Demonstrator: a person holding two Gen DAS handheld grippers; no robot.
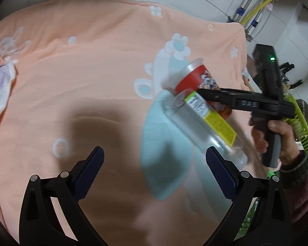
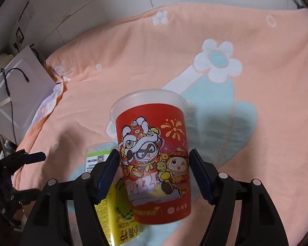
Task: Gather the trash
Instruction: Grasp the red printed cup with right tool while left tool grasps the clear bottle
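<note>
right hand-held gripper [image 2: 155, 176] clamping red cartoon cup [image 2: 154, 153] over the peach blanket [image 2: 256, 41] | left hand-held gripper [image 1: 154, 174] hanging wide, empty | left view alone showing clear yellow-labelled bottle [image 1: 207, 129] reaching its right pad [image 1: 219, 170], green basket [image 1: 299, 125] beyond

The clear bottle [image 2: 104, 164] is mostly hidden in the right wrist view, behind the red cup [image 2: 154, 162] and the right gripper [image 2: 155, 162]; its yellow label runs off the bottom edge. From the left wrist view, the bottle and cup [image 1: 197, 78] are smeared with motion blur, so print on both is unreadable. A green basket [image 1: 301, 127] is cut off behind the person's right hand [image 1: 277, 137]. Whether the cup touches the blanket [image 2: 92, 82] cannot be told.
</note>
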